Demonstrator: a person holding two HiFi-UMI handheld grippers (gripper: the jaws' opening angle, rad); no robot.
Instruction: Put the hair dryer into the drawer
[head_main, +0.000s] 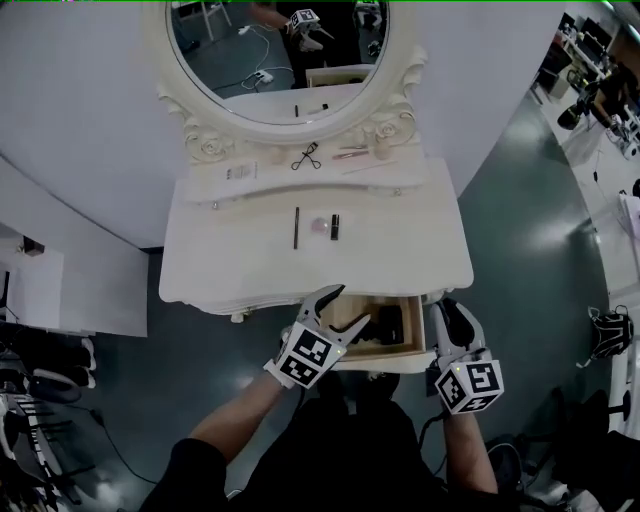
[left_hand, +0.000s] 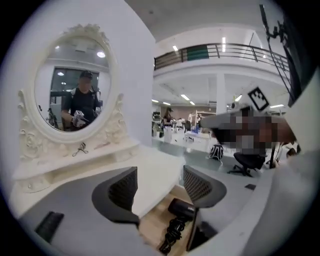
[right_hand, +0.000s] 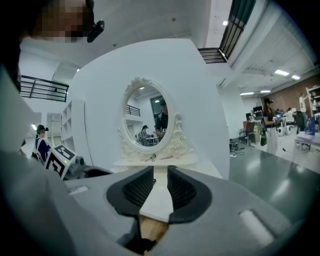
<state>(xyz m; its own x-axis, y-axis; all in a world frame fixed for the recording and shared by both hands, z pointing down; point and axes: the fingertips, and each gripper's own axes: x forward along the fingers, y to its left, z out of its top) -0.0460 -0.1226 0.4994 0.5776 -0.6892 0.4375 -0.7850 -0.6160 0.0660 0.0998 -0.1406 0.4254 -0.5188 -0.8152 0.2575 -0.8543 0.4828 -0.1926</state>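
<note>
The black hair dryer (head_main: 385, 325) lies inside the open wooden drawer (head_main: 385, 358) at the front of the white dressing table (head_main: 220, 260). In the left gripper view the hair dryer (left_hand: 181, 209) and its coiled cord (left_hand: 171, 233) show below the jaws, in the drawer (left_hand: 152, 225). My left gripper (head_main: 348, 306) hovers over the drawer's left part, open wide, with nothing between its fingers (left_hand: 159, 185). To the right of the drawer my right gripper (head_main: 447, 308) points at the table. Its jaws (right_hand: 160, 182) stand a narrow gap apart and hold nothing.
On the tabletop lie a black pencil (head_main: 296, 227), a small pink item (head_main: 320, 225) and a dark tube (head_main: 335, 226). An eyelash curler (head_main: 307, 156) rests on the raised shelf under the oval mirror (head_main: 278, 50). Grey floor surrounds the table; an office chair (left_hand: 248, 162) stands far off.
</note>
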